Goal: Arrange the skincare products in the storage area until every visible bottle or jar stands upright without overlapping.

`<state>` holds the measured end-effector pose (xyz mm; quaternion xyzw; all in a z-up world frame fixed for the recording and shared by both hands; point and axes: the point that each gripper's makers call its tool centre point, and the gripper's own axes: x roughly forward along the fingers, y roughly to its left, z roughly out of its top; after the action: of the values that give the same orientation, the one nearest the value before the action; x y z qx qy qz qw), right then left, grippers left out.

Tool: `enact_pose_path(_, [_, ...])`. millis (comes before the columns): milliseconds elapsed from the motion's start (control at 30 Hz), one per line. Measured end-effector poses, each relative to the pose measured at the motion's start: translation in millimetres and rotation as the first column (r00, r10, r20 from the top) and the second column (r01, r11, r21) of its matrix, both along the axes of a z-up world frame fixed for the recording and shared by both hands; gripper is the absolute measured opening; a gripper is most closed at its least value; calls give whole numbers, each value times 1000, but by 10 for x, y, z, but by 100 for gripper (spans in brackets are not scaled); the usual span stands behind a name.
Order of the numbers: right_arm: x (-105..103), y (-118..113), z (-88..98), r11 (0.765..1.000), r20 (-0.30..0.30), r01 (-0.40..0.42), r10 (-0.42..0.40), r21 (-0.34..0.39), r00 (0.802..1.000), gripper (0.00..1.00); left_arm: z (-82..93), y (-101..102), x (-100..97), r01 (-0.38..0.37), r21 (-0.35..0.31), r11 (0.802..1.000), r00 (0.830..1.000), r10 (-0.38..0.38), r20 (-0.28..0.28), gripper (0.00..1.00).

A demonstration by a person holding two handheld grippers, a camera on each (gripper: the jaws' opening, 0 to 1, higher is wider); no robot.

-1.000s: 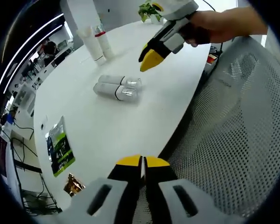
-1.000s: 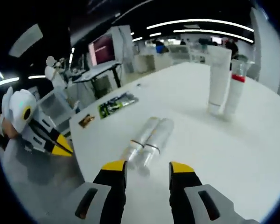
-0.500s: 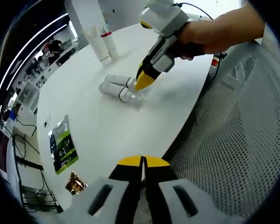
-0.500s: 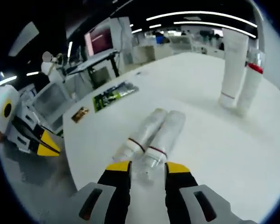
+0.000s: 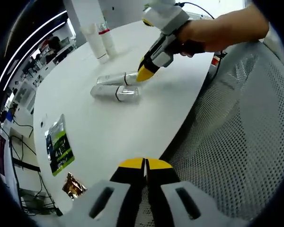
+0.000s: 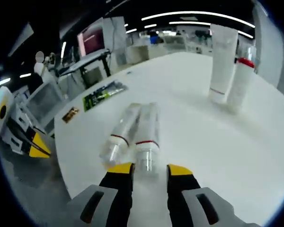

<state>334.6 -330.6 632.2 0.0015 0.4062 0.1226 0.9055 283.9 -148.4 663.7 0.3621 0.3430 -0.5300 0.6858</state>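
Two slim silver bottles with clear caps lie side by side on the white table (image 5: 146, 118). In the right gripper view my right gripper (image 6: 150, 169) is shut on the clear cap of the right-hand bottle (image 6: 146, 130), with the other bottle (image 6: 122, 130) touching it on the left. The left gripper view shows that right gripper (image 5: 146, 74), held by a hand, at the cap of the farther bottle (image 5: 109, 79), and the nearer bottle (image 5: 114, 93) beside it. A white tube (image 6: 222, 61) and a red-capped bottle (image 6: 239, 82) stand upright further back. My left gripper (image 5: 144, 164) is shut and empty, off the table's edge.
A green packet (image 5: 60, 145) and a small gold sachet (image 5: 70, 186) lie near the table's edge. A grey mesh chair (image 5: 236, 142) stands against the table's rim. The left gripper (image 6: 23, 137) hangs beside the table. Desks and screens stand in the room beyond.
My right gripper came down to the lying bottles and its jaws narrowed onto one cap; that bottle now lines up with the jaws. The left gripper stayed shut.
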Motion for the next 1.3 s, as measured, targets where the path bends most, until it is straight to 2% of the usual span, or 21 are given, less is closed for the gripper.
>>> enact_pose_path(33, [-11, 0, -42, 998, -25, -44, 43, -41, 999, 26, -4, -2, -6, 2, 1, 1000, 1000, -2, -3, 0])
enact_pose_path(67, [84, -26, 0, 991, 31, -89, 93, -101, 995, 25, -6, -3, -11, 4, 1, 1000, 1000, -4, -5, 0])
enact_pose_path(100, [55, 12, -34, 994, -6, -77, 76, -81, 997, 26, -10, -5, -20, 8, 2, 1000, 1000, -8, -6, 0])
enact_pose_path(233, [128, 59, -17, 984, 14, -139, 142, -110, 990, 32, 2, -18, -23, 16, -5, 1000, 1000, -16, 0, 1])
enact_pose_path(333, [156, 84, -12, 971, 39, -199, 206, -130, 978, 18, 15, -21, -21, 19, -8, 1000, 1000, -19, 5, 1])
enact_pose_path(367, [161, 93, -15, 983, 45, -166, 170, -77, 985, 14, 26, -29, -20, 23, -12, 1000, 1000, -23, 9, 1])
enact_pose_path(400, [119, 185, -10, 982, 33, -188, 188, -13, 982, 14, 33, -37, -20, 28, -16, 999, 1000, -28, 14, 1])
enact_pose_path(467, [122, 67, 23, 984, 27, -170, 172, -45, 985, 13, 68, -72, -22, 49, -34, 998, 998, -47, 35, 1])
enact_pose_path(500, [119, 47, 48, 986, 31, -162, 163, -34, 986, 13, 89, -89, -15, 55, -44, 998, 997, -53, 47, 2])
enact_pose_path(533, [111, 56, 99, 991, 40, -132, 131, 25, 991, 13, 116, -108, 1, 57, -58, 997, 997, -53, 62, 4])
enact_pose_path(600, [100, -47, 168, 993, 55, -118, 117, 23, 992, 13, 146, -126, 41, 55, -71, 996, 995, -49, 86, 9])
enact_pose_path(700, [40, -2, 356, 986, 91, -130, 121, 102, 988, 13, 211, -160, 102, 58, -94, 994, 990, -45, 133, 21])
enact_pose_path(800, [-104, 212, 548, 957, 128, -250, 232, 145, 964, 13, 345, -233, 171, 70, -151, 986, 979, -39, 198, 27])
enact_pose_path(833, [-207, 335, 608, 937, 121, -306, 288, 171, 950, 13, 383, -248, 183, 71, -167, 983, 977, -34, 210, 31])
enact_pose_path(900, [-330, 465, 661, 913, 107, -356, 340, 198, 934, 13, 440, -261, 220, 88, -174, 981, 966, -41, 254, 37])
enact_pose_path(933, [-445, 583, 682, 888, 73, -380, 374, 259, 925, 13, 466, -269, 242, 101, -172, 980, 959, -50, 280, 41])
enact_pose_path(1000, [-556, 726, 734, 856, 58, -414, 418, 308, 907, 13, 497, -281, 253, 115, -170, 979, 949, -58, 310, 48])
enact_pose_path(1067, [-707, 917, 823, 799, 43, -453, 476, 395, 878, 13, 511, -290, 258, 139, -151, 979, 938, -82, 338, 54])
enact_pose_path(1100, [-736, 953, 837, 791, 37, -459, 487, 404, 872, 13, 508, -289, 261, 164, -120, 979, 926, -111, 360, 55])
enact_pose_path(1167, [-849, 1081, 886, 758, 11, -479, 529, 443, 848, 13, 470, -274, 253, 181, -76, 980, 918, -141, 369, 56])
enact_pose_path(1300, [-925, 1247, 938, 716, -9, -496, 574, 491, 819, 13, 495, -322, 200, 243, -47, 969, 893, -205, 401, 52])
